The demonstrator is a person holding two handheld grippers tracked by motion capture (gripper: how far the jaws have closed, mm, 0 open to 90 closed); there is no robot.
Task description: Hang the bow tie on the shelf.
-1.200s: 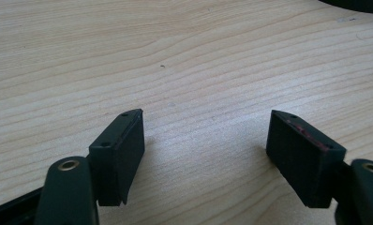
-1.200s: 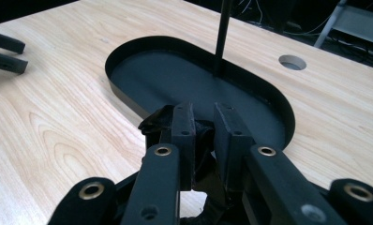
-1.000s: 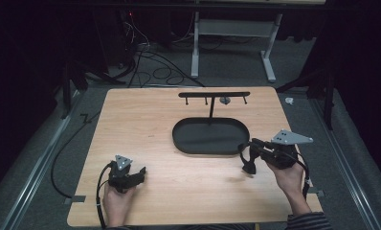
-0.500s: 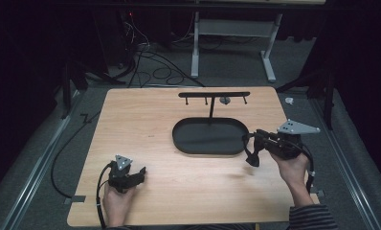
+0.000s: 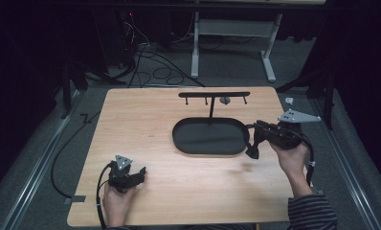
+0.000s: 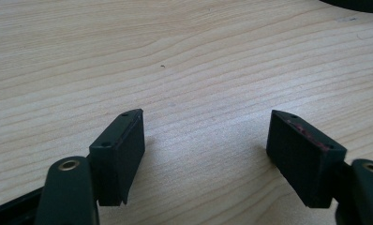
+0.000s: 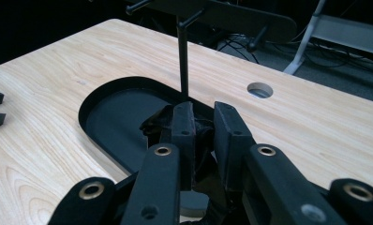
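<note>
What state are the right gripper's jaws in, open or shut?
Shut on a black object. In the right gripper view the right gripper has its jaws close together with the dark thing pinched between them, above the tray. What the object is, cannot tell.

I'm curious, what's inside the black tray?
Just a thin post standing in the tray. The right gripper and the dark thing it clamps cover its near edge.

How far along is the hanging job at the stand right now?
Done: the right hand-held gripper is shut on a dark looped item and holds it at the oval tray's right end. In hand: carrying it toward the stand. Left: getting it onto a peg of the top bar. The left hand-held gripper rests open.
</note>
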